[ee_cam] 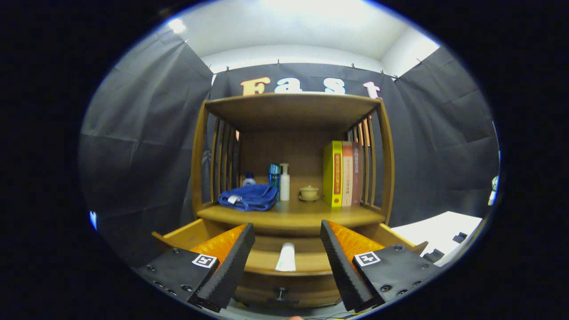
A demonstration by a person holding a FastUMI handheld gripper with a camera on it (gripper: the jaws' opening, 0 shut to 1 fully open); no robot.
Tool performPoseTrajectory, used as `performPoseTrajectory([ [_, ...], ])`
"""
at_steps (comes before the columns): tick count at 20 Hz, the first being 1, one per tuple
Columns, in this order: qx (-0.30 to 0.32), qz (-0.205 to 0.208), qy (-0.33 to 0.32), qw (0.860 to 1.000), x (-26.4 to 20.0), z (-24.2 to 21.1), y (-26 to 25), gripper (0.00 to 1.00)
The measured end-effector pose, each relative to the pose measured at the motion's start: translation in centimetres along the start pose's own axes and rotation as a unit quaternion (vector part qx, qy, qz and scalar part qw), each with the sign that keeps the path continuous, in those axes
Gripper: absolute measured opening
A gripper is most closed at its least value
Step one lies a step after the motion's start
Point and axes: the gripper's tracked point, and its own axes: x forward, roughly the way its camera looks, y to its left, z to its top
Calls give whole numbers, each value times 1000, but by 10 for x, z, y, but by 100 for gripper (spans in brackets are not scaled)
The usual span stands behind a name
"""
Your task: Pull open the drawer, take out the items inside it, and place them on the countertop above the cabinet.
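You've got a smooth, satin wooden cabinet (291, 106) and drawer (284, 266). The towel (249, 197) is soft cloth. Your gripper (287, 235), fingers spread, has ridged pads (231, 262).

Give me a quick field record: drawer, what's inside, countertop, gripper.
drawer: pulled open, knob facing the gripper
inside: one white tube, lying lengthwise
countertop: blue towel, pump bottle, small lidded pot, upright books
gripper: open, holding nothing, fingers either side of the tube, above the drawer

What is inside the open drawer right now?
One white tube lies in the drawer, between the open gripper's fingers. The drawer's side parts are hidden behind the fingers.
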Motion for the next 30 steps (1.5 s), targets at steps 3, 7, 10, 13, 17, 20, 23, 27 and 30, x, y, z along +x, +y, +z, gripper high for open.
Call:
performPoseTrajectory([
  [3,20,18,1,1000,34,53,-3,96],
  [7,26,32,121,992,82,37,0,97],
  [10,2,33,251,967,108,-27,4,97],
  [13,7,33,360,932,118,-93,11,98],
  [17,-2,14,468,883,130,-168,9,97],
  [20,-13,13,510,860,135,-197,10,96],
  [23,-8,5,548,837,134,-217,13,94],
  [27,-4,6,584,812,127,-230,14,93],
  [30,7,-3,604,797,126,-239,15,81],
])
